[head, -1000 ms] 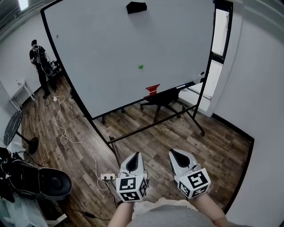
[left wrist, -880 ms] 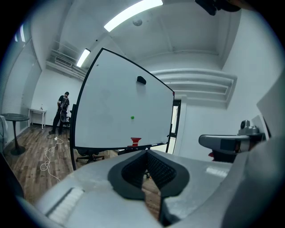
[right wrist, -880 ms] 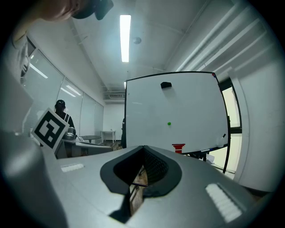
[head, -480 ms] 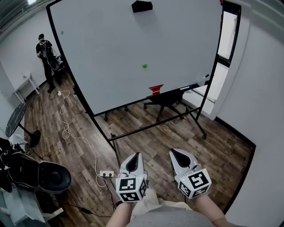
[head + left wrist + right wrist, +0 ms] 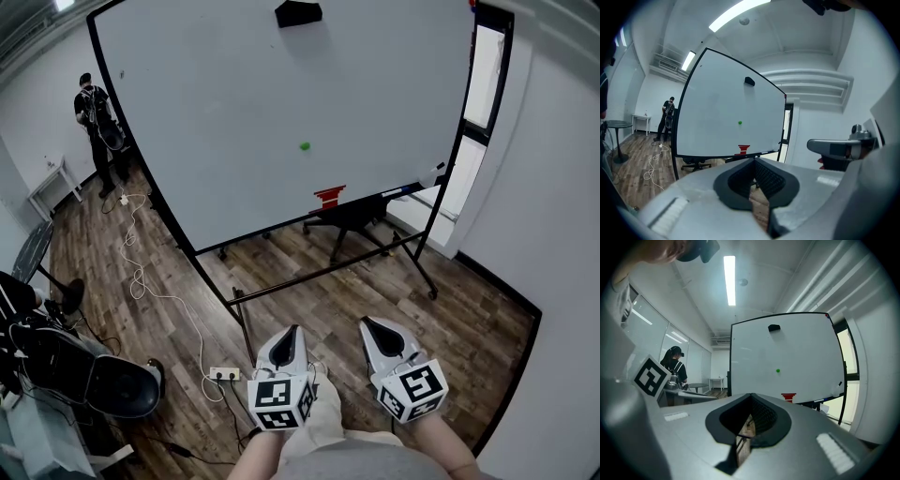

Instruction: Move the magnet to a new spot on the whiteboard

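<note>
Aiming for the green magnet (image 5: 305, 146) near the whiteboard (image 5: 216, 112) middle; left tongs (image 5: 290, 334) and right tongs (image 5: 369, 326) are sitting clenched empty, so I'm planning to open one early.

Left hand-held gripper (image 5: 293, 330) and right hand-held gripper (image 5: 367, 323), jaws seemingly together

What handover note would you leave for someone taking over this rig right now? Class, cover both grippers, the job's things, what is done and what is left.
Left gripper: shut, empty, held low, well short of the whiteboard.
Right gripper: shut, empty, beside the left one.
Green magnet: stuck near the middle of the whiteboard, neither gripper near it.
Done: nothing to see yet.
Left: walk up, open one gripper, grip the magnet, set it on another bare spot.
</note>
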A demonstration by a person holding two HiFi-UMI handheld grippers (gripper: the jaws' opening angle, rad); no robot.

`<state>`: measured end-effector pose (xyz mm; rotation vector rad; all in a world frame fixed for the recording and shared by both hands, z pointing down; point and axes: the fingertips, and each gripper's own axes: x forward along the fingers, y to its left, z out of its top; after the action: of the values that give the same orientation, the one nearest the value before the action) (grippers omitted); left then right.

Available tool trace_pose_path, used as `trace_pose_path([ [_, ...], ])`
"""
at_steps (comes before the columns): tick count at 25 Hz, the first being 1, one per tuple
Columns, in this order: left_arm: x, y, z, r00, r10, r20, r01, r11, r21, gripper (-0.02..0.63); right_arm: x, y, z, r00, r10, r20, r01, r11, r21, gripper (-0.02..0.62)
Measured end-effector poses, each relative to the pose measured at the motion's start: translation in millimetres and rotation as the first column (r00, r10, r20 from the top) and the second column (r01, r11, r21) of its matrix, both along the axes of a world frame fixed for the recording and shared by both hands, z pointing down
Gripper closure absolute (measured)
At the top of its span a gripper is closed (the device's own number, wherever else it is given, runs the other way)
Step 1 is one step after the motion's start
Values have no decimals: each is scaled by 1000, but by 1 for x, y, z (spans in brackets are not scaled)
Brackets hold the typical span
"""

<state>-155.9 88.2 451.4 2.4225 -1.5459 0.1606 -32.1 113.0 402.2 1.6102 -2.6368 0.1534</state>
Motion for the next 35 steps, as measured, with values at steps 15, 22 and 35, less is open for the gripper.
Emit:
trace_pose_path([
  [15,2,-127,5,1000,-24,-15,24,1000,7,603,8,-124,0,1000,0,-4,0,1000,28,597],
  [22,-7,-194,-4,999,-28,-19,29,999,24,603,-3,-192,-12,1000,-8,-8,8,998,57,597],
  [35,-11,-294,-17,1000,-26,-15,26,999,42,603,-7,-300,-29,1000,-13,-27,16,996,85,597],
])
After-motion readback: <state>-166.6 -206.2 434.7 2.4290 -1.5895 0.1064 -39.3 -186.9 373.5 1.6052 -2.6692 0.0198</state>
